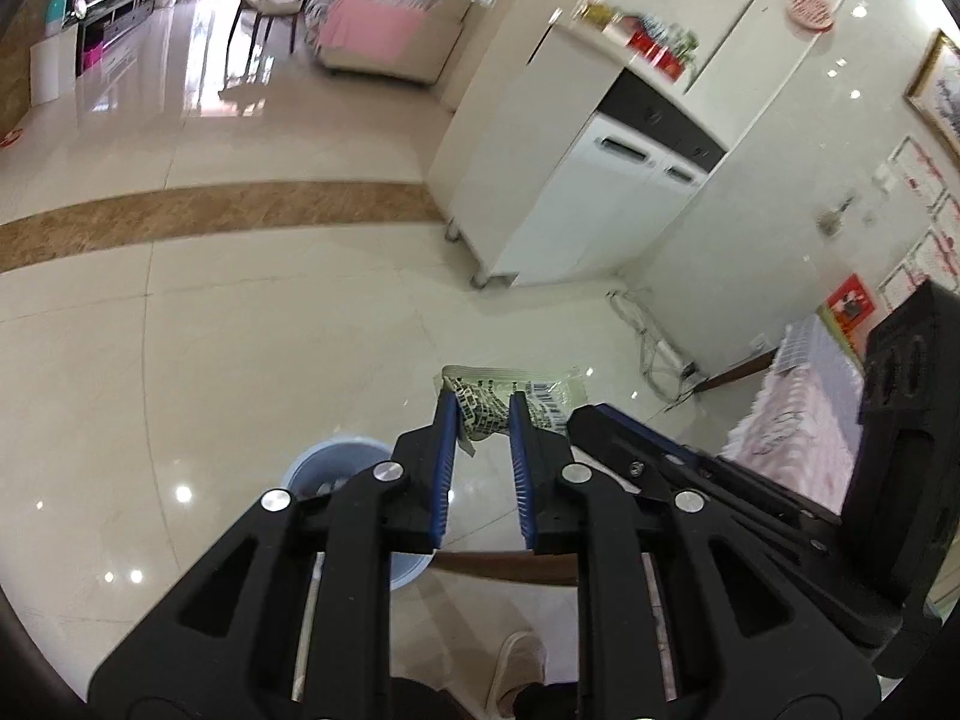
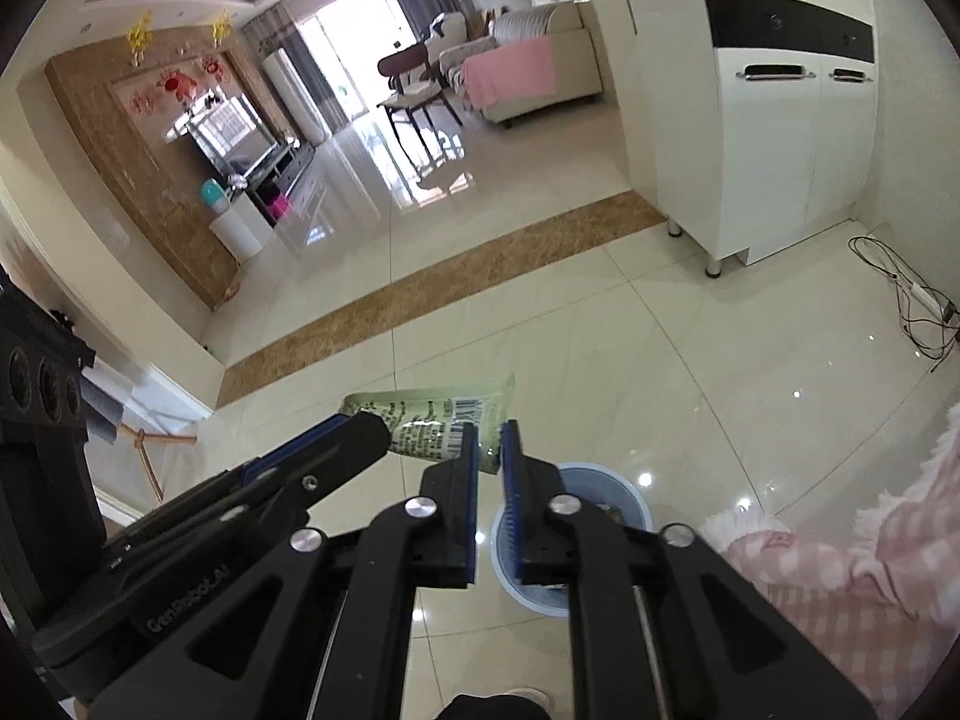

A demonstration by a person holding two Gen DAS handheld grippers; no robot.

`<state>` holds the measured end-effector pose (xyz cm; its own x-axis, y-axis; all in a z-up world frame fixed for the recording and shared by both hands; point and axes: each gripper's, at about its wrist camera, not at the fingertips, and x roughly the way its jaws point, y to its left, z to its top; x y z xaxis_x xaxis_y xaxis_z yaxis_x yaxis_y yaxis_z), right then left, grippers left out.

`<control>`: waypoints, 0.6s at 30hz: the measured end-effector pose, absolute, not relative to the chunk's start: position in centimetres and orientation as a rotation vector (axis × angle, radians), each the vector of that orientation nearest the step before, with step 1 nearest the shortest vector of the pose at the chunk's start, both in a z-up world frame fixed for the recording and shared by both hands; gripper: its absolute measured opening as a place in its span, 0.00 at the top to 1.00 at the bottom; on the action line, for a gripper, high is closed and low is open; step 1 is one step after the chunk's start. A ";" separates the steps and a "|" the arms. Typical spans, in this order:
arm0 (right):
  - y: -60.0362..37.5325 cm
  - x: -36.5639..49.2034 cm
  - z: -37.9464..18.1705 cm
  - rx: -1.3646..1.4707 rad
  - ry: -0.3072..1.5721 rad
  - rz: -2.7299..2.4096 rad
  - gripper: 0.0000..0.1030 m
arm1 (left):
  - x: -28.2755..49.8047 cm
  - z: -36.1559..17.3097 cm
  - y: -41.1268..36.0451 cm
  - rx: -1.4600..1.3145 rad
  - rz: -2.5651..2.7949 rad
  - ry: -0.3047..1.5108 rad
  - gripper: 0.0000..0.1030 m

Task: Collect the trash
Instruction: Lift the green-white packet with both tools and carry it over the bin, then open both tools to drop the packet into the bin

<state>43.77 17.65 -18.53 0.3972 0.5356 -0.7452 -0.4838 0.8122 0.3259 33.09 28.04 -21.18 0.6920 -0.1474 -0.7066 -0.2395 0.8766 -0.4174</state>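
Over the tiled floor, the blue bin is sitting right below both grippers, ready for a drop. The left gripper is pinching one crumpled end of the green wrapper. The right gripper, nearly closed, is nipping the other, keeping it stretched above the bin.

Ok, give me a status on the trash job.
Done: the blue bin seems to hold some scraps already. In hand: the green wrapper, held between the left gripper and the right gripper, near the bin. Left: drop it in.
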 end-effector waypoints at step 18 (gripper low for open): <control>15.5 42.9 -18.4 -0.012 0.954 0.562 0.74 | 32.3 -20.6 26.9 -0.428 0.197 0.868 0.39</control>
